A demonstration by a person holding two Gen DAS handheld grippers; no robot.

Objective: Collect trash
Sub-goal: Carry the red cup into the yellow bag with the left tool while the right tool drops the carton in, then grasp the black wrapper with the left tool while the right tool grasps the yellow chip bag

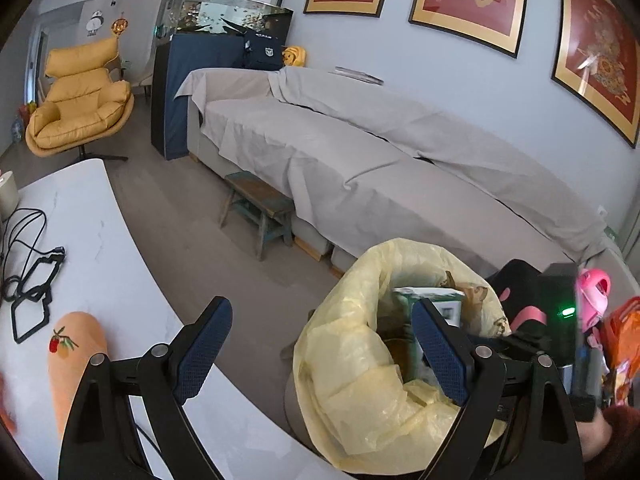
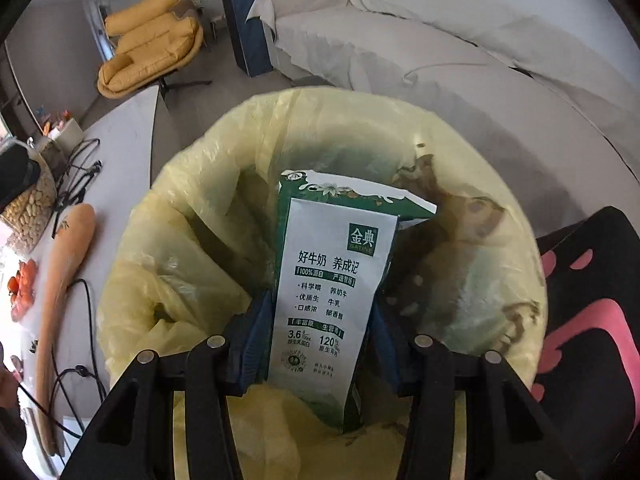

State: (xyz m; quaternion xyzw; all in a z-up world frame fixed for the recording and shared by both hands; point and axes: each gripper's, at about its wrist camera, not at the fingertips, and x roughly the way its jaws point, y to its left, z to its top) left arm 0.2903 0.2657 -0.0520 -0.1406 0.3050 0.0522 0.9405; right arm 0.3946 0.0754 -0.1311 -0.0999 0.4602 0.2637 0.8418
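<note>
- Right gripper clamped on milk carton, over the yellow-lined bin; lower past rim, then release
- Left gripper jaws apart, empty; hold it left of bin

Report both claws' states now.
Left claw: open, empty.
Right claw: shut on the milk carton, over the bin bag.

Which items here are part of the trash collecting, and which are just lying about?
In the job: milk carton, gripped by the right tool; yellow-lined trash bin beneath it; brown scraps inside the liner.

Lying about: black cables and orange cushion on the white table; wooden stool; covered sofa; yellow armchair.
</note>
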